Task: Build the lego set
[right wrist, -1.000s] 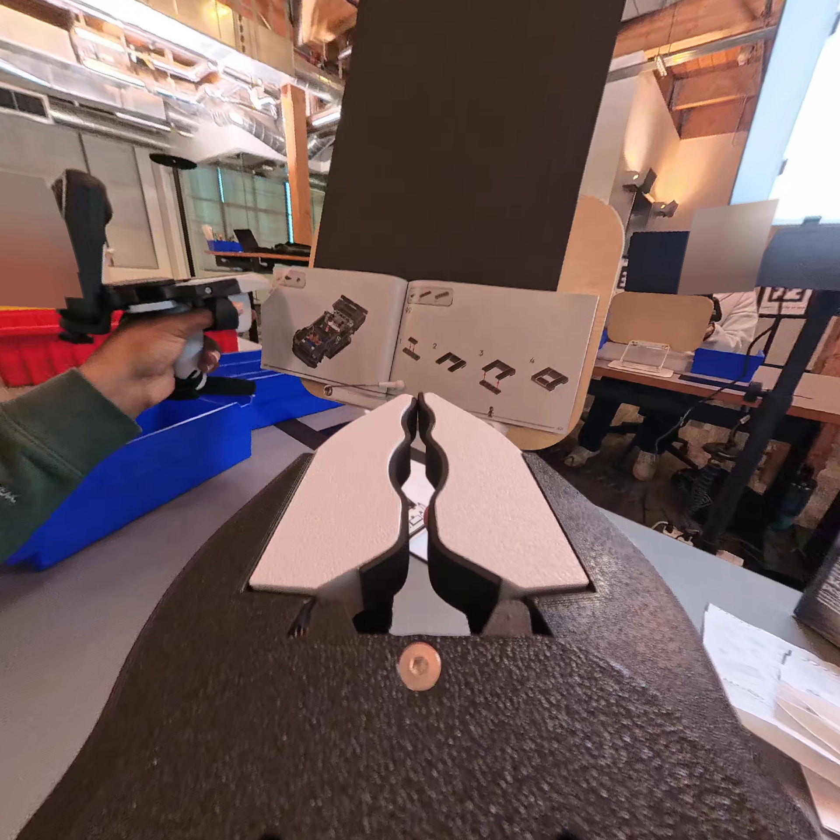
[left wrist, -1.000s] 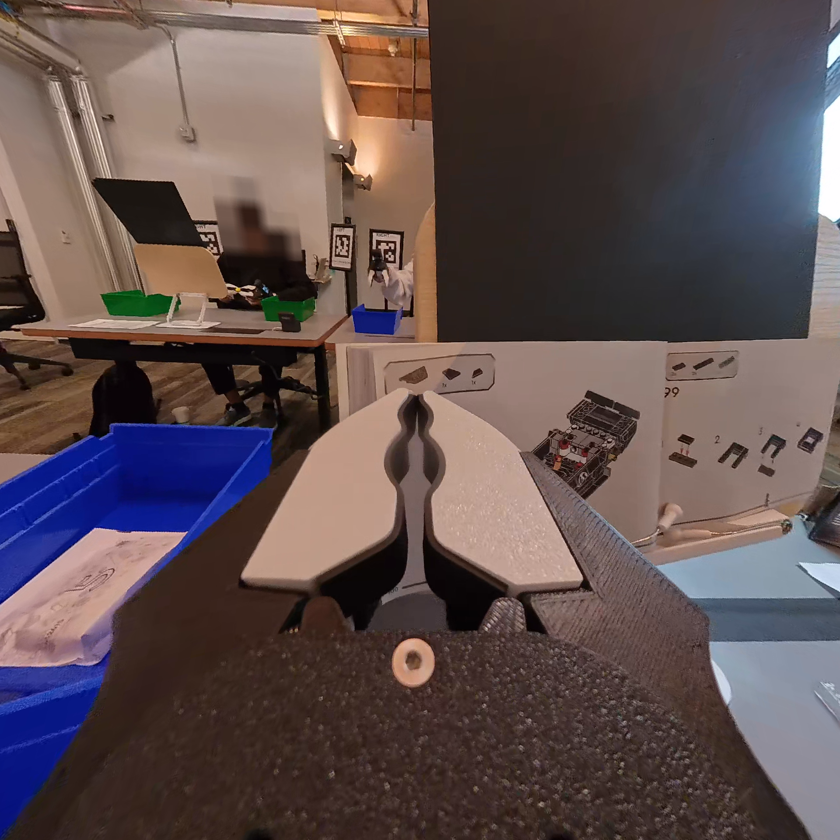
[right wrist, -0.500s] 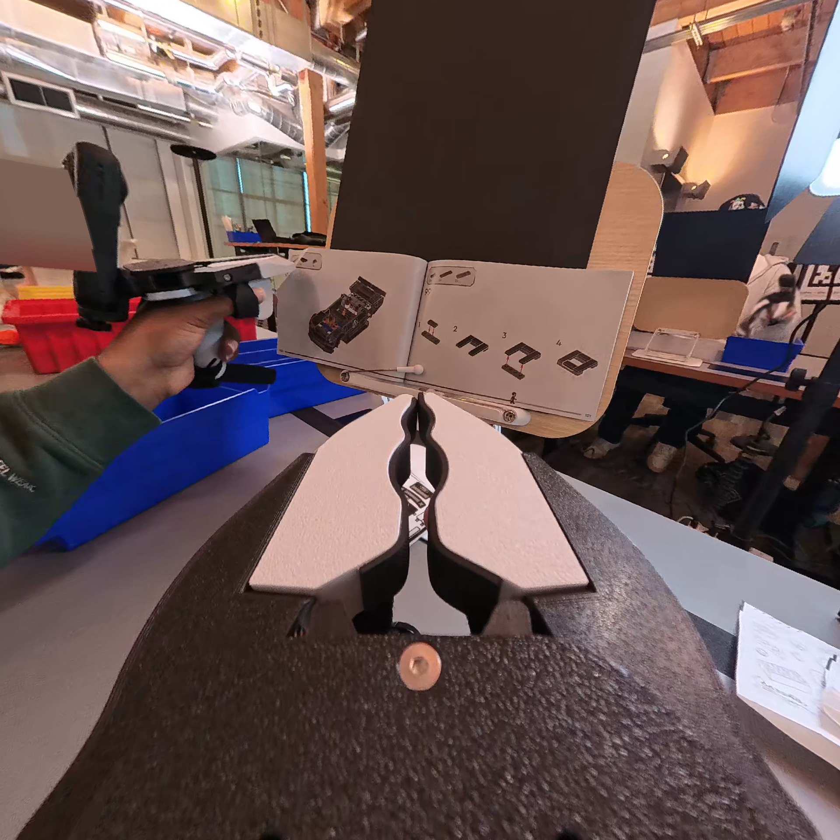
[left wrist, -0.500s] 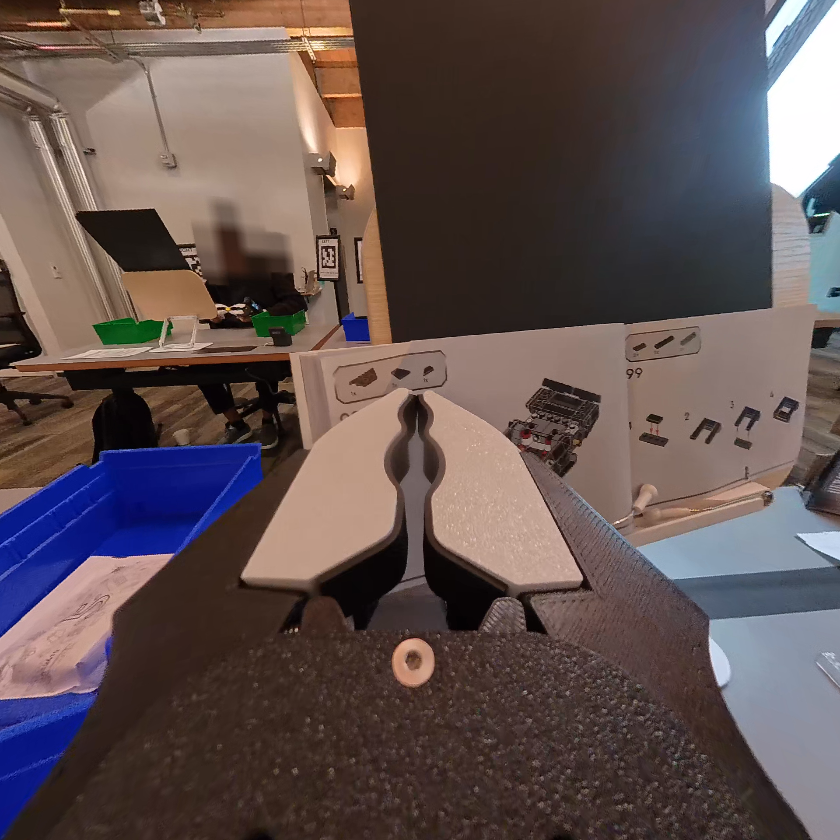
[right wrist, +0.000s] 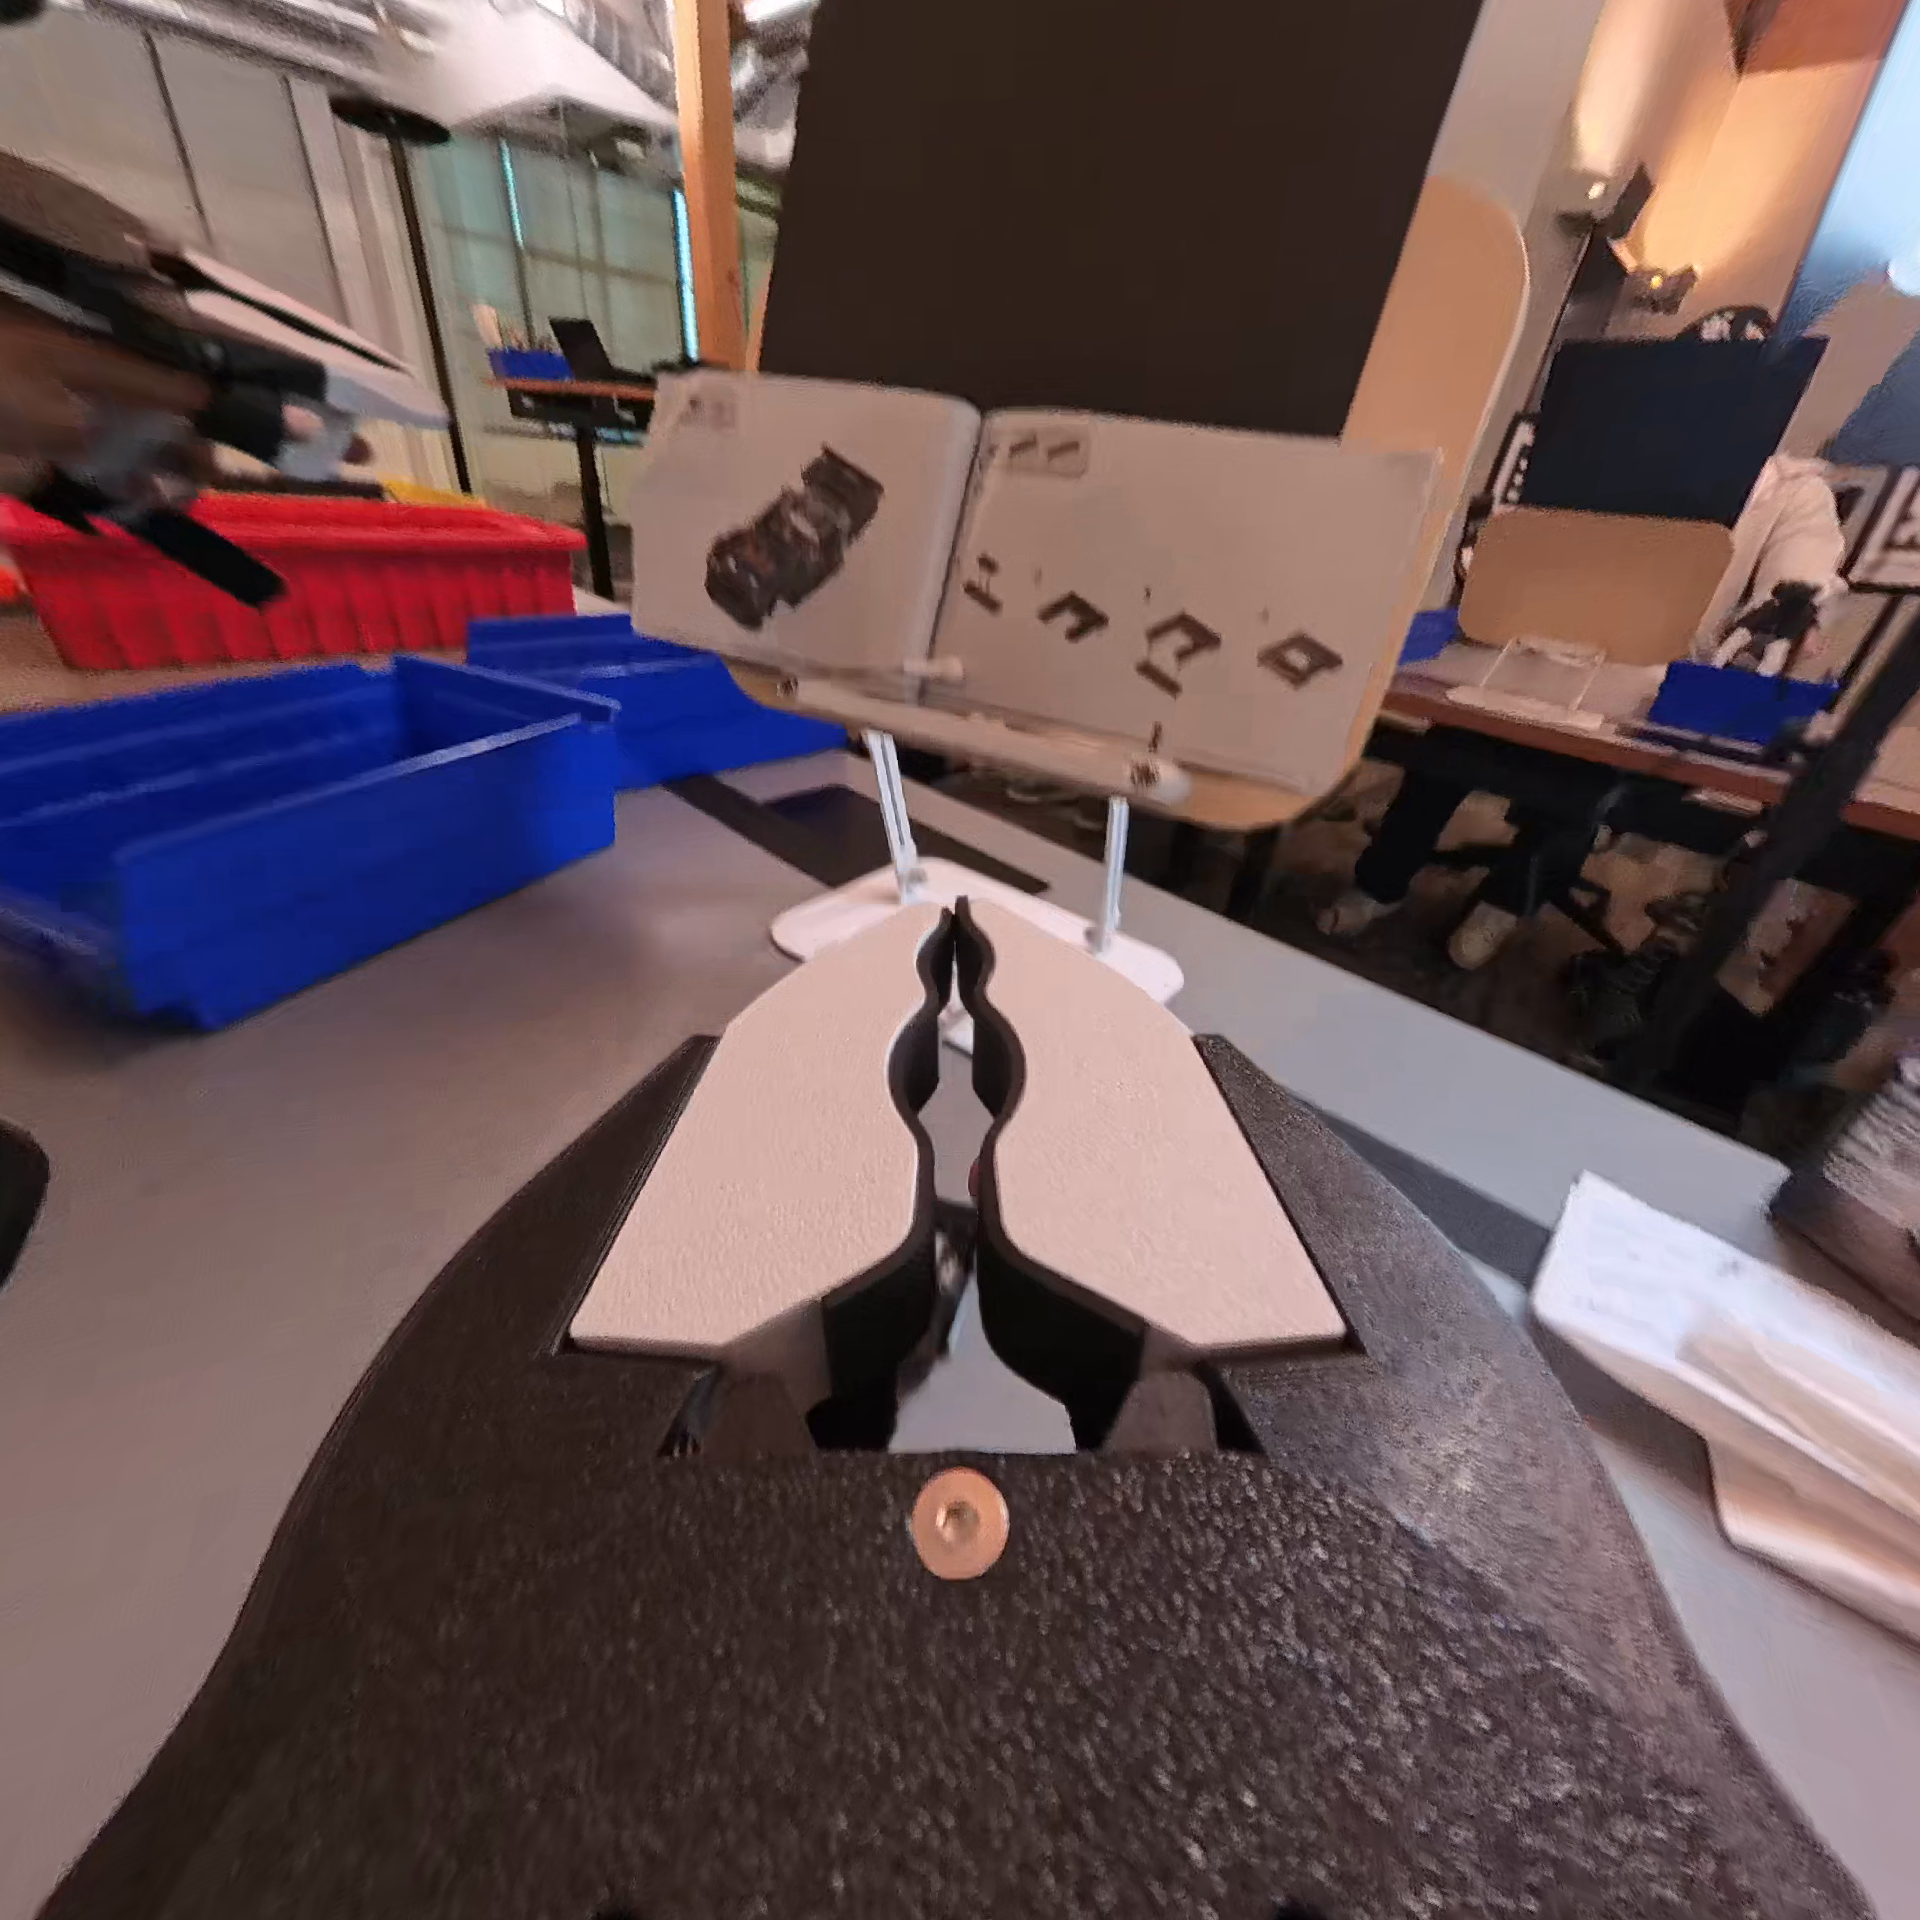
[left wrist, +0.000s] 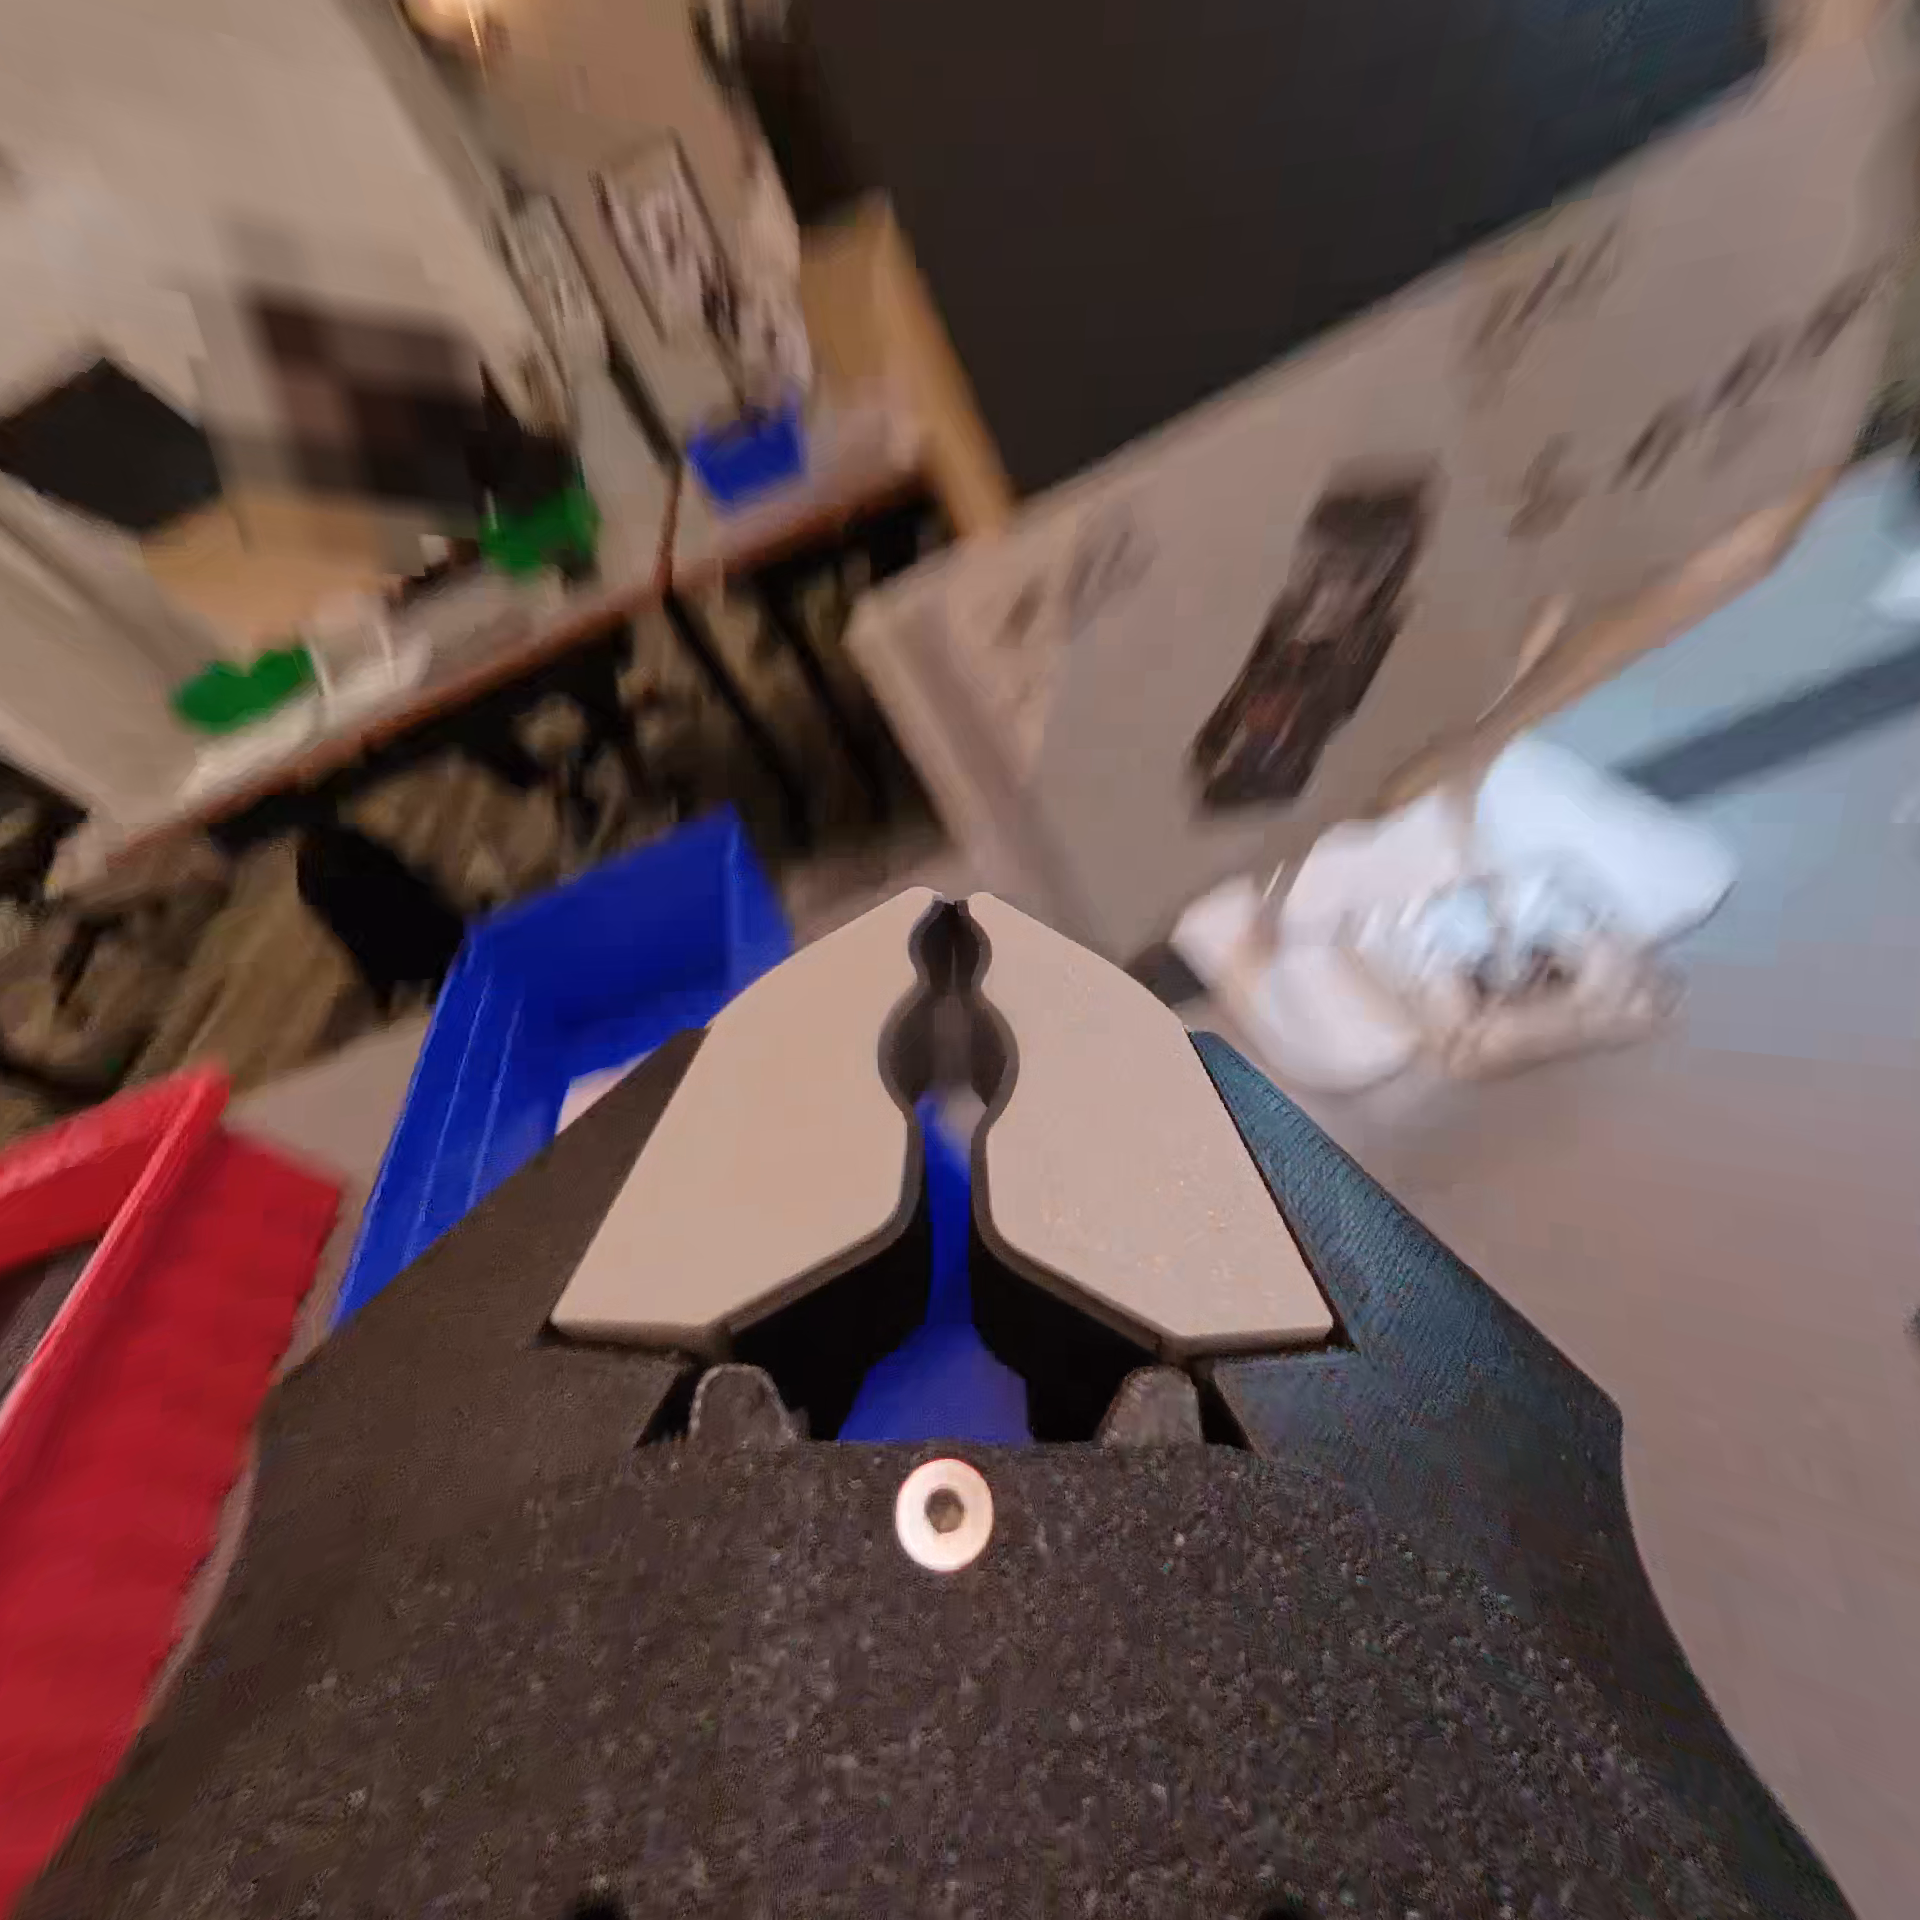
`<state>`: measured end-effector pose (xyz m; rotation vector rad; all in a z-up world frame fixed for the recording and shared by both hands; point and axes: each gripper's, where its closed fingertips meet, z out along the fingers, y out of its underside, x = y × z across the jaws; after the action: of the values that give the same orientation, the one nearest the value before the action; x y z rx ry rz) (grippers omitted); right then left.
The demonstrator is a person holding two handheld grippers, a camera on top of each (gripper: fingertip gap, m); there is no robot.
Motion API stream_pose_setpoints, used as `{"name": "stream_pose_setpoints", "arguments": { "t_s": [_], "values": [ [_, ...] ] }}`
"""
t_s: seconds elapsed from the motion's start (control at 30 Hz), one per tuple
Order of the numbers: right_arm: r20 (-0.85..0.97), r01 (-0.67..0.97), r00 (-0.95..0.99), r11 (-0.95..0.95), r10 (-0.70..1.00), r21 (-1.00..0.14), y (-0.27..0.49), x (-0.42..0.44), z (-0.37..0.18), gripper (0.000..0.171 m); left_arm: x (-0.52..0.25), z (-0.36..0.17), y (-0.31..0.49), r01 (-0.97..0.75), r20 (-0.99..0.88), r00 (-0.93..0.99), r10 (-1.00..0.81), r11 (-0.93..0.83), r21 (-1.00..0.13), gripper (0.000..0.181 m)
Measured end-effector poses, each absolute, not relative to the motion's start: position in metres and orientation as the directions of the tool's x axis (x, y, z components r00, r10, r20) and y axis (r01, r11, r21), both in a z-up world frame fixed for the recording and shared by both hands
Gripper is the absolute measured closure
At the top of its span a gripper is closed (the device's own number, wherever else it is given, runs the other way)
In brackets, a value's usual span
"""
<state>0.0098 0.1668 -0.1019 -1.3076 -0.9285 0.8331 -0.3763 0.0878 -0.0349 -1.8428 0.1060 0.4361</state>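
Observation:
My left gripper (left wrist: 951, 904) is shut with nothing between its tips; it hangs over the near end of a blue bin (left wrist: 582, 987). This view is tilted and badly blurred. My right gripper (right wrist: 954, 909) is shut and empty, low over the grey table (right wrist: 312, 1195), pointing at the open instruction booklet (right wrist: 1039, 551) on its white stand (right wrist: 831, 920). The booklet also shows in the left wrist view (left wrist: 1351, 623). Through the gap between the right jaws I see a small dark and red shape on the table, too hidden to tell. The left gripper (right wrist: 208, 405), held by a hand, shows at the upper left.
Two blue bins (right wrist: 312, 790) and a red bin (right wrist: 312, 582) stand on the table's left. A red bin (left wrist: 104, 1299) lies left of the left gripper, and a blurred white shape (left wrist: 1455, 914) lies below the booklet. Papers (right wrist: 1714, 1371) lie at right. People sit at other tables behind. One gripper's finger ends stand about 40 centimeters off the other's. From either gripper's tips it is about 35 centimeters to the blurred white shape (left wrist: 1455, 914).
The left gripper has swung down and left and rolled over the blue bin, blurring its view. The right gripper has dropped lower toward the table. Both stay shut.

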Motion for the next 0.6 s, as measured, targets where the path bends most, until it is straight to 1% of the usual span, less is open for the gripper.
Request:
{"name": "stream_pose_setpoints", "arguments": {
  "t_s": [0.03,0.07,0.1,0.13,0.2,0.27,0.33,0.37,0.43,0.5,0.6],
  "values": [
    [0.089,0.031,0.425,0.084,0.901,-0.996,0.166,0.019,-0.112,0.171,-0.403,-0.059,0.075,-0.260,-0.353,0.926,0.134,-0.450,-0.854,0.178],
    [0.077,0.044,0.434,0.064,0.898,-0.997,0.166,0.028,-0.122,0.171,-0.429,-0.085,0.061,-0.213,-0.339,0.933,0.121,-0.574,-0.791,0.169],
    [0.051,0.045,0.440,0.034,0.897,-0.998,0.165,0.035,-0.130,0.171,-0.452,-0.114,0.047,-0.153,-0.310,0.944,0.114,-0.683,-0.715,0.165],
    [0.018,0.033,0.444,0.004,0.896,-0.999,0.165,0.041,-0.135,0.171,-0.471,-0.142,0.035,-0.082,-0.266,0.956,0.122,-0.762,-0.642,0.161],
    [-0.037,0.006,0.438,-0.044,0.898,-0.999,0.163,0.046,-0.140,0.171,-0.495,-0.196,0.014,0.054,-0.182,0.970,0.164,-0.867,-0.495,0.151],
    [-0.033,0.012,0.429,-0.042,0.903,-0.999,0.160,0.045,-0.139,0.171,-0.518,-0.234,0.002,0.141,-0.194,0.953,0.234,-0.906,-0.399,0.151],
    [0.007,0.031,0.422,-0.006,0.907,-1.000,0.157,0.043,-0.137,0.171,-0.524,-0.260,-0.002,0.228,-0.153,0.944,0.292,-0.914,-0.336,0.149],
    [0.028,0.039,0.415,0.014,0.909,-0.999,0.154,0.042,-0.136,0.171,-0.525,-0.269,-0.001,0.251,-0.141,0.941,0.308,-0.913,-0.322,0.150],
    [0.056,0.050,0.402,0.039,0.914,-0.998,0.149,0.041,-0.138,0.171,-0.530,-0.278,0.001,0.290,-0.149,0.927,0.343,-0.910,-0.296,0.152],
    [0.050,0.053,0.389,0.032,0.920,-0.998,0.146,0.041,-0.142,0.171,-0.537,-0.283,-0.001,0.297,-0.204,0.914,0.350,-0.922,-0.249,0.154],
    [0.024,0.051,0.374,0.006,0.927,-0.999,0.145,0.042,-0.148,0.171,-0.544,-0.290,-0.009,0.294,-0.280,0.903,0.325,-0.945,-0.145,0.156]
  ]
}}
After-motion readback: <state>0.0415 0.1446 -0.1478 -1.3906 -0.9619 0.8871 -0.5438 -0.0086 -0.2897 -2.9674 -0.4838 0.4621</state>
